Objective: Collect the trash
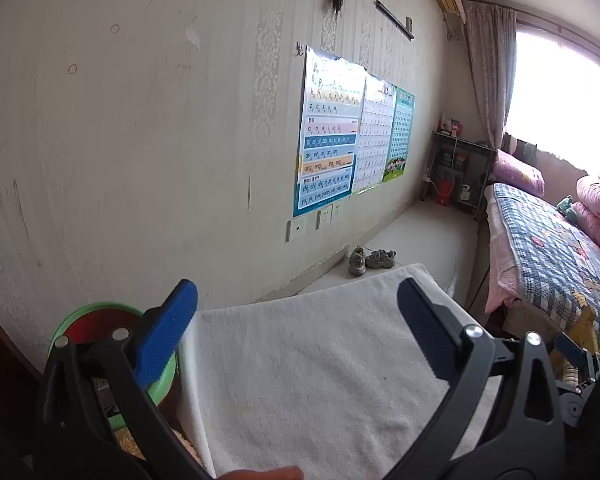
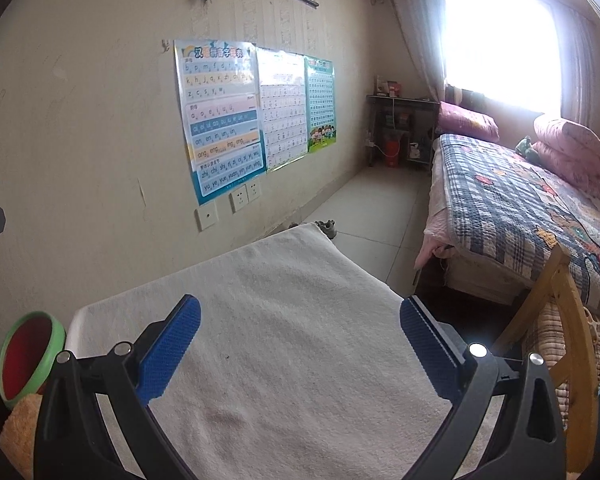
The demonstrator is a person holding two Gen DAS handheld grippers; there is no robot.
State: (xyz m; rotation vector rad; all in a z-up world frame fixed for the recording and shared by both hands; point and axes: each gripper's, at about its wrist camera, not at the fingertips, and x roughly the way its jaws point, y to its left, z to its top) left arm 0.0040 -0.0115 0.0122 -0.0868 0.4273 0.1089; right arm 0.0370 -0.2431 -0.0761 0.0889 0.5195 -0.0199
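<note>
Two grippers hang over one white towel-covered surface, each with its blue pads spread wide and nothing between them: the left gripper and the right gripper. No trash shows on the cloth ahead of either. One green bin with a red inside sits left of both. Three charts hang on the wall beyond, two shoes lie ahead on the floor. Only the right view shows a wooden chair on its right; only the left shows a fingertip at its bottom edge.
</note>
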